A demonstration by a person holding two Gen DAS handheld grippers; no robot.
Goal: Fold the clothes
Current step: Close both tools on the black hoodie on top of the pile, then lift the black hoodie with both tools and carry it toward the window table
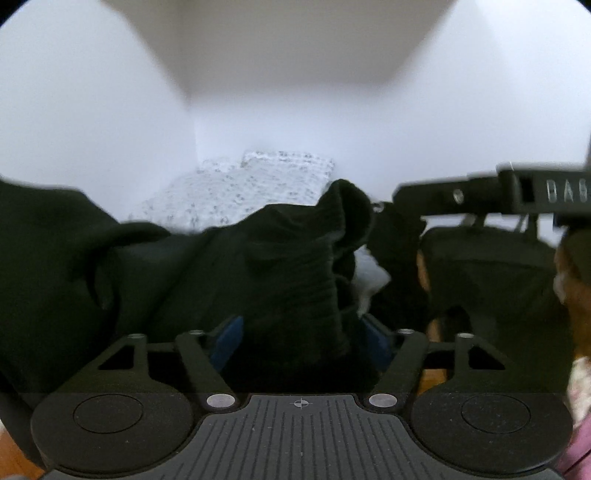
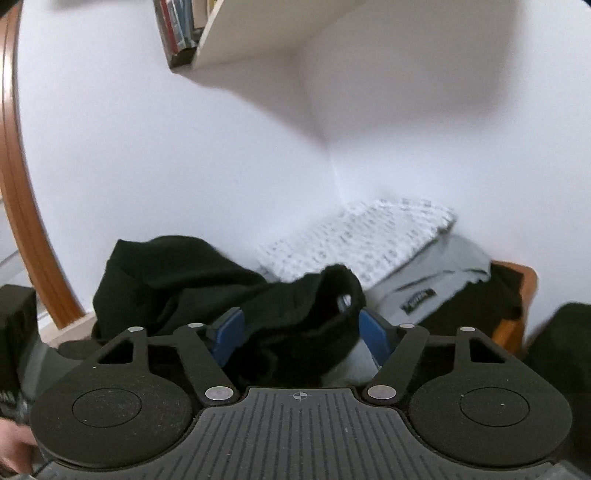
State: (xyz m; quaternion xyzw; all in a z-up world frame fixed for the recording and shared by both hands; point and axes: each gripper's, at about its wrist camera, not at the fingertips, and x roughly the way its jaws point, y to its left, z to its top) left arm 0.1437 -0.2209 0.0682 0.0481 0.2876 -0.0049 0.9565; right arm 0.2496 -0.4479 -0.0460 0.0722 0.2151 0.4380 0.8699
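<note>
A black garment (image 1: 288,266) lies bunched on the bed, with one fold rising to a peak. My left gripper (image 1: 301,332) has this fabric filling the gap between its blue pads (image 1: 227,339); I see no clear squeeze. In the right wrist view the same black garment (image 2: 177,273) sits between the pads of my right gripper (image 2: 301,328). A strip of grey shows beside the right pad (image 2: 373,332), so that pad stands apart from the cloth. The right gripper (image 1: 480,195) also shows from the side, its tip near the raised fold.
A white patterned pillow (image 2: 369,229) lies in the corner against white walls. A grey garment (image 2: 436,273) with a dark label lies next to it. A curved wooden frame (image 2: 18,184) runs up the left. A shelf with books (image 2: 184,29) hangs overhead.
</note>
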